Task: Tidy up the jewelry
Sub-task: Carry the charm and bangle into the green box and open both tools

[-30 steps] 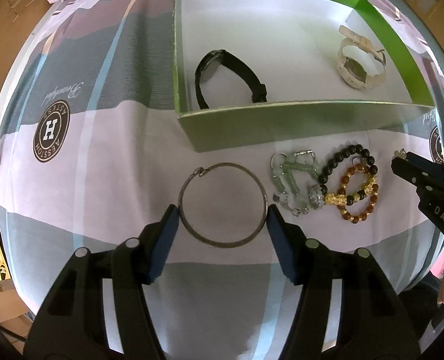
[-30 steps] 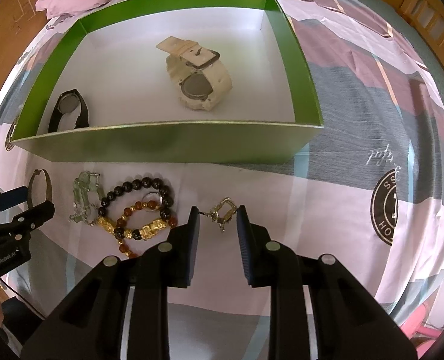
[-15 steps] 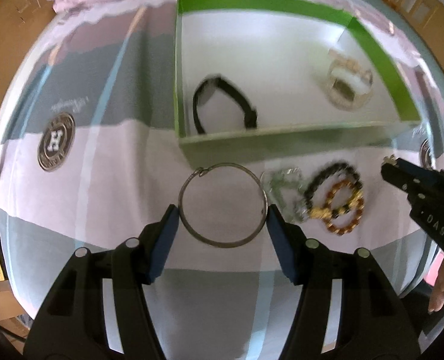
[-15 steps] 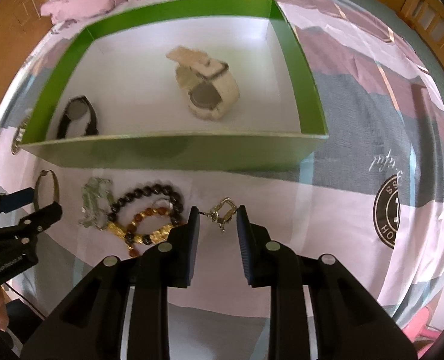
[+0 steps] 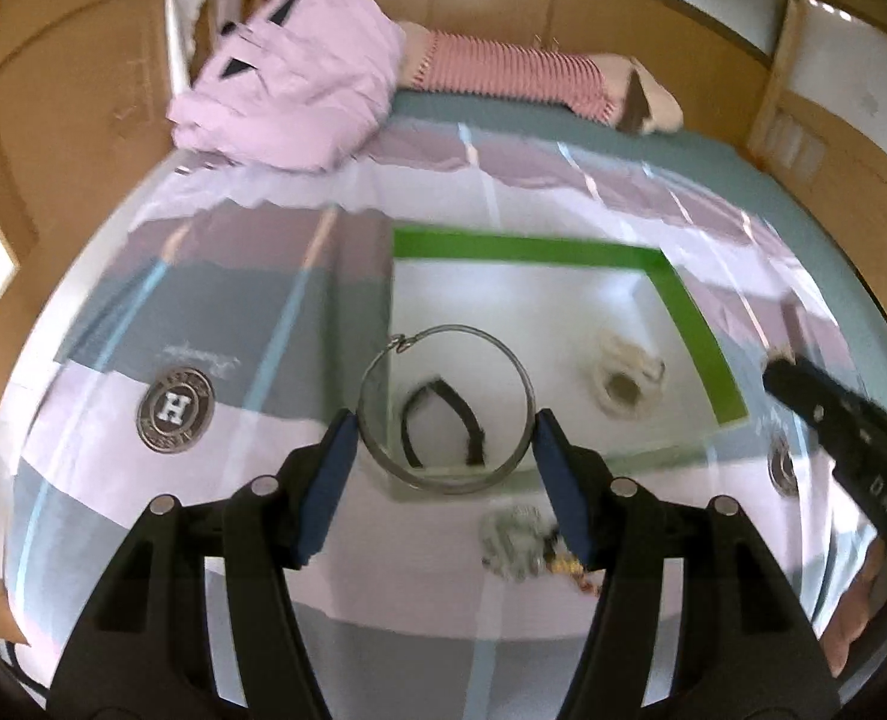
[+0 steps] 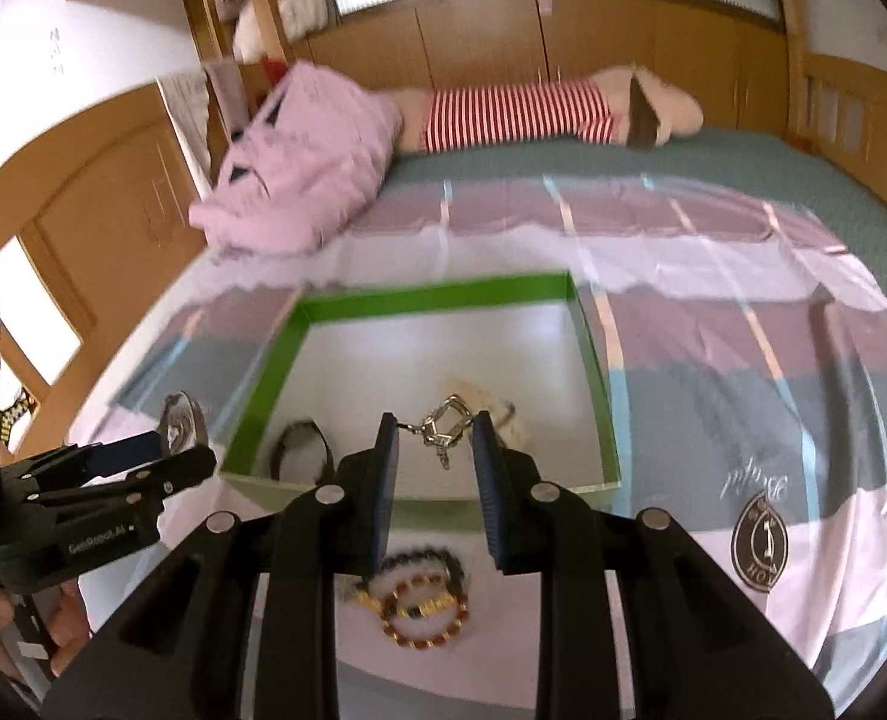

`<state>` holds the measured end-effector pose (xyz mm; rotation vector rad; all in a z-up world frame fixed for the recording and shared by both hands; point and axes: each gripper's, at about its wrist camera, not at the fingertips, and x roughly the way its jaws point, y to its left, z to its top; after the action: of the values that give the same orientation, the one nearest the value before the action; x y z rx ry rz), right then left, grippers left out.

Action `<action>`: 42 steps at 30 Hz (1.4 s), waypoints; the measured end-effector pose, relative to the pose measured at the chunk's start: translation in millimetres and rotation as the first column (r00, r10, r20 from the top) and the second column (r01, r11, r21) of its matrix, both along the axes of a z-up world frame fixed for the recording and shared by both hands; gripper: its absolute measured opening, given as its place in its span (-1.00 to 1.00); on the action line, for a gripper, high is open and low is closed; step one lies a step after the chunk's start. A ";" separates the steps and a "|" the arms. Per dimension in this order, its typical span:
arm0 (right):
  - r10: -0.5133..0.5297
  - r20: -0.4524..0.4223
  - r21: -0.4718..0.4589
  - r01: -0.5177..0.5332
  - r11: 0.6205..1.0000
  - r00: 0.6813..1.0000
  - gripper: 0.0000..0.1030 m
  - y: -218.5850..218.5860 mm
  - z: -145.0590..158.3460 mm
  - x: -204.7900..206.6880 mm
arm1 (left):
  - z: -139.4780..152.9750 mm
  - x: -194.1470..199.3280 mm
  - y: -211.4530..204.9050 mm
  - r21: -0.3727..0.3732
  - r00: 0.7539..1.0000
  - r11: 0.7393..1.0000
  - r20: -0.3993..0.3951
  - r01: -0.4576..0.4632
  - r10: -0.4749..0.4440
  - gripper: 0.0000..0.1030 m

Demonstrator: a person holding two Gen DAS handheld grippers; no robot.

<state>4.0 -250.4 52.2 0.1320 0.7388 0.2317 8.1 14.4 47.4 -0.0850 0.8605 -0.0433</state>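
Note:
My left gripper (image 5: pixel 446 429) is shut on a thin silver bangle (image 5: pixel 383 360) and holds it in the air near the front left of a green box (image 5: pixel 527 249). My right gripper (image 6: pixel 434 435) is shut on a small silver clasp charm (image 6: pixel 443 423), lifted in front of the box (image 6: pixel 431 294). A black watch (image 5: pixel 470 417) and a cream watch (image 5: pixel 626 372) lie inside the box. A jade bracelet (image 5: pixel 512 537) and bead bracelets (image 6: pixel 422 606) lie on the bedspread in front of the box.
The box sits on a striped bedspread (image 5: pixel 203 360) with round logo prints (image 5: pixel 174 402). A pink cloth pile (image 5: pixel 299 102) and a red striped plush (image 5: pixel 503 69) lie at the far end. Wooden cabinets surround the bed.
Both grippers have risen off the bedspread with their pieces, the bangle and the clasp charm, and tilted up. The box and bracelets now appear lower and farther away.

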 end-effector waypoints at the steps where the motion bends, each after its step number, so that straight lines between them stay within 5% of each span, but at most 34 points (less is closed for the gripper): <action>1: -0.005 0.004 -0.002 0.005 1.000 1.000 -0.51 -0.3 1.3 2.3 | 0.5 2.8 0.3 -0.003 1.000 1.000 0.001 -0.009 0.009 0.18; 10: -0.039 0.003 0.043 0.039 0.998 0.999 -0.50 -2.0 0.2 10.3 | -3.4 11.5 -14.8 0.019 0.999 0.999 0.016 -0.037 0.037 0.19; 29: -0.053 -0.012 -0.010 0.053 0.999 0.999 -0.50 17.7 -14.3 21.0 | -4.7 12.0 -11.5 0.035 0.999 0.998 0.009 -0.047 0.047 0.19; 42: -0.090 -0.110 -0.064 0.083 0.994 0.990 -0.50 17.2 -48.5 50.5 | -45.6 42.3 -20.8 0.077 0.994 0.997 -0.100 -0.024 0.031 0.19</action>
<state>54.4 -233.2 3.7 0.1208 0.8496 0.1201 50.4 -6.4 1.8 -0.0283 0.9615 0.0196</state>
